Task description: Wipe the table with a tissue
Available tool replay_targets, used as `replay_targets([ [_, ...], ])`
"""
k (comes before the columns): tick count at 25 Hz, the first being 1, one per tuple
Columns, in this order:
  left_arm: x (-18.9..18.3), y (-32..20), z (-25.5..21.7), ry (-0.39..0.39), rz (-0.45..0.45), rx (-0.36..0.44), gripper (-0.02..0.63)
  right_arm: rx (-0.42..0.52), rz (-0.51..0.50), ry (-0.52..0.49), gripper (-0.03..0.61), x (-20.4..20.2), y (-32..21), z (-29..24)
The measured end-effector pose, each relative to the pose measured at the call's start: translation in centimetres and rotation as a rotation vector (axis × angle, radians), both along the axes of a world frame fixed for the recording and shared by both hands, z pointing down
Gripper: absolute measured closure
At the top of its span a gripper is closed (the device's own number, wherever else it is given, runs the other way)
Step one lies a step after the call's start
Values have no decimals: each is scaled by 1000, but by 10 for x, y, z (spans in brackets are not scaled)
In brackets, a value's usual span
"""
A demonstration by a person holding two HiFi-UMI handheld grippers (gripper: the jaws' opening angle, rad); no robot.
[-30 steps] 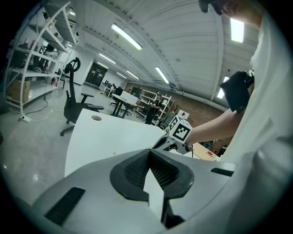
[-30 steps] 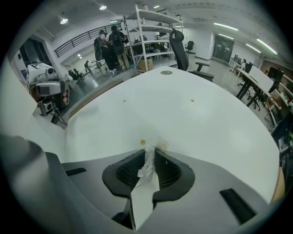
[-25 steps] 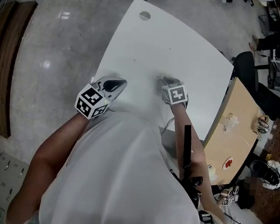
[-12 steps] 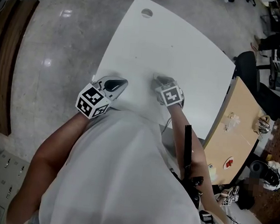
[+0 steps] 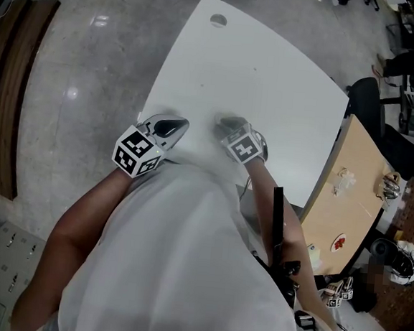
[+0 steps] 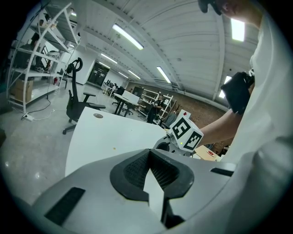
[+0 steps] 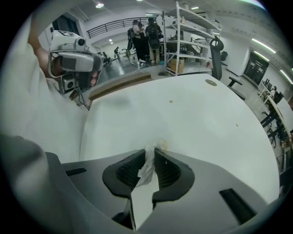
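The wiping stroke seemed under way: the right gripper (image 7: 149, 153) pinched a crumpled tissue (image 7: 146, 170), its tip touching the white desk (image 7: 197, 119) near the person. The left gripper (image 6: 153, 176), pressed together and empty, hovered nearby. The next move probably called for sweeping outward toward the specks (image 7: 171, 101).

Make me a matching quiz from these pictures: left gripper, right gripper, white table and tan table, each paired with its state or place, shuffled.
Things:
1 left gripper
2 right gripper
3 white table
4 tan table

States or places:
A in front of the person, a round hole at its far end
B jaws clamp a tissue
C at the person's right
D jaws together, nothing between

Pairs: 1-D, 2-B, 3-A, 4-C
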State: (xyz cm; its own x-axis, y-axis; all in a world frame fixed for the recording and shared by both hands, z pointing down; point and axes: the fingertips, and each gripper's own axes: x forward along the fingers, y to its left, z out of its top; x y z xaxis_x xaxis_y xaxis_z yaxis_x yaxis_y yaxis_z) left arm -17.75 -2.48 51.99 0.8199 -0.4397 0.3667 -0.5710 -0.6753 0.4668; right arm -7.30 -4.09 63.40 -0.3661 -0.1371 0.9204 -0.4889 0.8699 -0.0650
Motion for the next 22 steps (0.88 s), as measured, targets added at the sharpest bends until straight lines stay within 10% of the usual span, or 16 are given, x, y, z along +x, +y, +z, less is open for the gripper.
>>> replay_targets([
  [12, -10, 7, 0, -5, -43, -10, 607, 83, 339, 31, 514, 80, -57, -2],
  [22, -11, 9, 0, -5, -48, -3, 607, 58, -42, 9, 514, -15, 2, 4],
])
